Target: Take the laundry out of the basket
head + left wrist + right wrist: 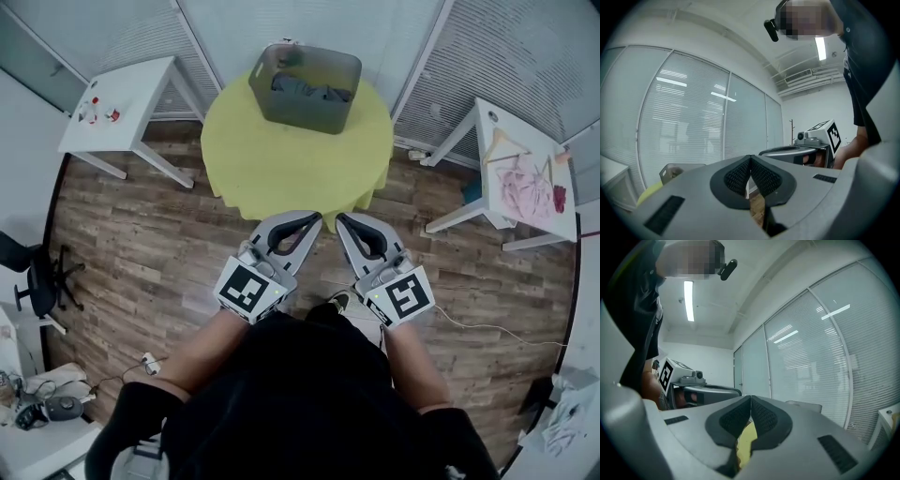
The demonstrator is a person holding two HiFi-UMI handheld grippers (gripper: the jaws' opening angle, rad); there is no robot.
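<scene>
A grey laundry basket (305,89) stands at the far side of a round table with a yellow cloth (281,159). Dark grey laundry (309,91) lies inside it. My left gripper (313,221) and right gripper (343,221) are held side by side near my body, short of the table's near edge, both shut with nothing between the jaws. In the left gripper view the left gripper (750,159) has its pads together, and the basket (675,172) shows low at the left. In the right gripper view the right gripper (750,401) is shut too, with the basket (806,406) beyond it.
A white side table (122,103) with small red items stands at the left. Another white table (525,173) with pink cloth and hangers stands at the right. An office chair (33,277) is at the far left. Glass walls with blinds ring the wooden floor (141,244).
</scene>
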